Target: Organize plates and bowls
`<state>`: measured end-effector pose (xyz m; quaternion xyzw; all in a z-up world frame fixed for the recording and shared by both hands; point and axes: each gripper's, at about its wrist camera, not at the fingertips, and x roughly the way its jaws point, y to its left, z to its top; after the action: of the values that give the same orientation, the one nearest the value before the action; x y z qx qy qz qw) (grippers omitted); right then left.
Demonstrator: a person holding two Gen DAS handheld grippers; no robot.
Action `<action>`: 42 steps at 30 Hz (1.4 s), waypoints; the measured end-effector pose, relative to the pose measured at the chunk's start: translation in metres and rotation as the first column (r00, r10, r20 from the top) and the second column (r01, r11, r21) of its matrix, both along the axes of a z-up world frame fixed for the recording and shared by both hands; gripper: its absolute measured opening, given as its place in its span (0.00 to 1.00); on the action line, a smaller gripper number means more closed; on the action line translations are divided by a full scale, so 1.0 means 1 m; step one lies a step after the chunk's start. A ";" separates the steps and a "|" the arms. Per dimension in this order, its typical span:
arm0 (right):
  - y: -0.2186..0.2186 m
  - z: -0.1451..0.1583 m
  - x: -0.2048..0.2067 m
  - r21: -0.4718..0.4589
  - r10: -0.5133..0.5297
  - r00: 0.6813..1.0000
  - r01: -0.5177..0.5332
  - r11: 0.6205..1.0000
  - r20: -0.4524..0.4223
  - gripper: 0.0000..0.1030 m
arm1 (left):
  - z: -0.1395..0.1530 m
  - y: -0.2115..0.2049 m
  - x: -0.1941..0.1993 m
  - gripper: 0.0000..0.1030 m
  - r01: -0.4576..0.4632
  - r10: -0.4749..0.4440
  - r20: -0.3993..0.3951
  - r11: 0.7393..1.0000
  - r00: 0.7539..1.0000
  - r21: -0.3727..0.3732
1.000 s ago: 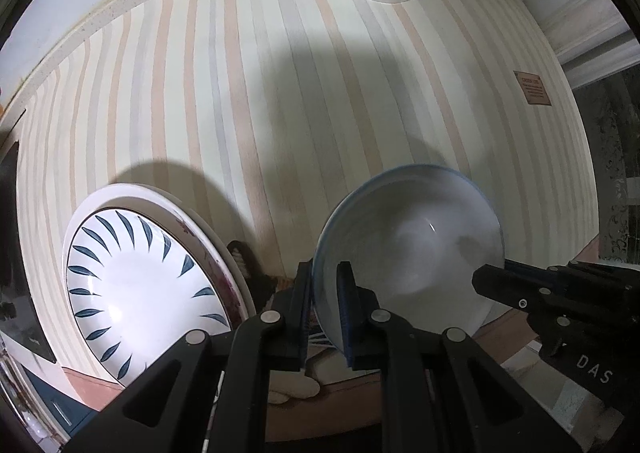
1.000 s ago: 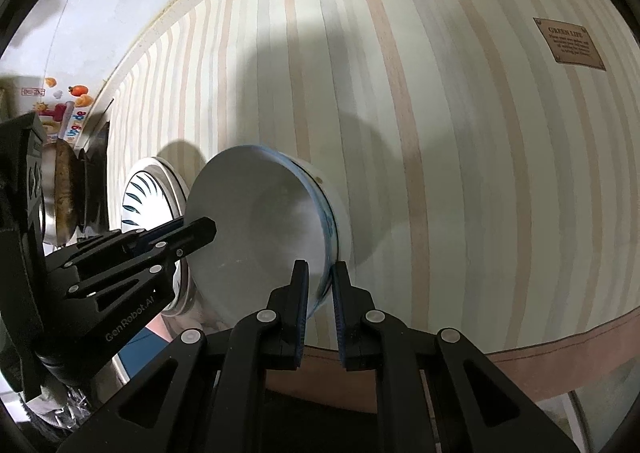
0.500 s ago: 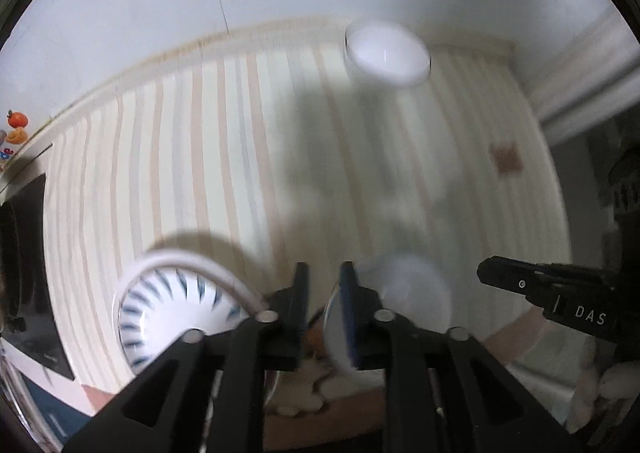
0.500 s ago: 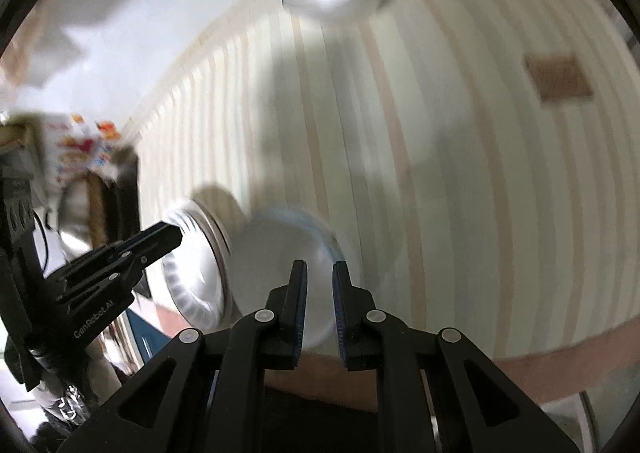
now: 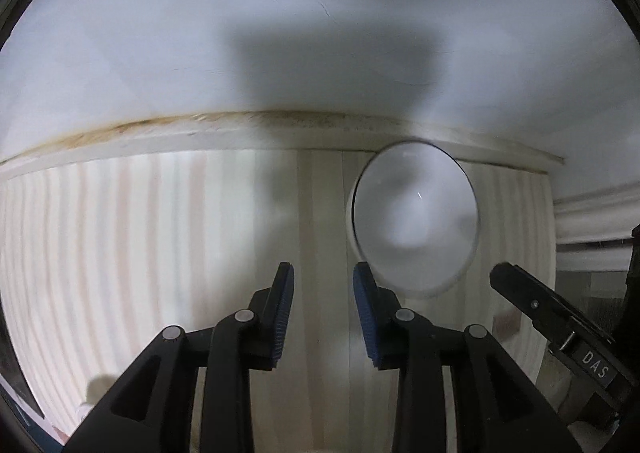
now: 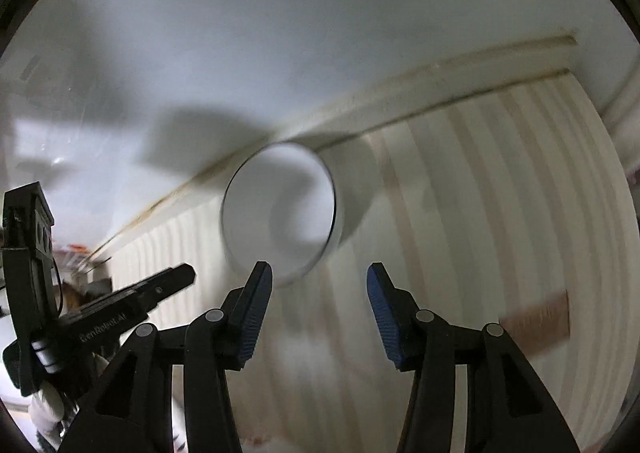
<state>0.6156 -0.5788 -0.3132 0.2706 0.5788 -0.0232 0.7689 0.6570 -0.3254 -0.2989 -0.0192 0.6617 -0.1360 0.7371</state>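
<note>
A white bowl (image 5: 414,223) is seen upright on the striped cloth (image 5: 160,237) of the bench, close to the cloth's far edge by the white wall (image 5: 280,33). The left tongs (image 5: 324,307) are held apart with nothing between the pads, having just been opening; the bowl lies just beyond their right finger. The right tongs (image 6: 320,311) are spread wider, also having just been opening, and are empty, with the bowl (image 6: 280,209) ahead of their left finger. A brown label (image 6: 534,327) is seen on the cloth, blurred.
</note>
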 end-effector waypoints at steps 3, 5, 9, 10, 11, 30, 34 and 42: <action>-0.005 -0.017 0.019 -0.010 0.000 1.000 0.000 1.000 -0.021 0.51 | -0.016 -0.012 0.011 0.28 0.009 -0.009 -0.018 1.000 1.000 0.011; -0.008 -0.030 0.028 -0.008 0.001 0.999 -0.001 1.000 -0.039 0.51 | -0.020 -0.020 0.015 0.28 0.015 -0.015 -0.017 0.999 1.000 0.032; -0.009 -0.045 0.037 -0.003 0.009 0.998 -0.009 1.000 -0.058 0.49 | -0.035 -0.034 0.019 0.28 0.041 -0.040 -0.025 0.997 0.999 0.060; -0.009 -0.048 0.038 0.009 0.011 0.998 -0.011 1.000 -0.061 0.45 | -0.038 -0.039 0.020 0.27 0.048 -0.047 -0.023 0.996 0.999 0.069; -0.008 -0.050 0.039 0.015 0.012 0.998 -0.011 1.000 -0.063 0.42 | -0.041 -0.042 0.020 0.25 0.057 -0.056 -0.020 0.996 0.998 0.074; 0.033 -0.014 0.018 -0.025 0.059 0.998 -0.060 0.998 -0.016 0.11 | 0.016 -0.044 -0.046 0.07 0.085 -0.090 0.076 0.994 0.993 0.063; 0.036 0.018 -0.011 -0.025 0.066 0.998 -0.065 0.998 0.022 0.11 | 0.048 -0.033 -0.073 0.07 0.099 -0.104 0.114 0.994 0.988 0.050; 0.059 0.074 -0.073 -0.034 0.083 0.993 -0.080 0.996 0.081 0.11 | 0.105 0.001 -0.118 0.07 0.138 -0.142 0.179 0.990 0.974 0.035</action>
<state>0.5429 -0.5197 -0.2393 0.2357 0.5568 0.0105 0.7964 0.5391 -0.3242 -0.1944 0.0479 0.5932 -0.1814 0.7829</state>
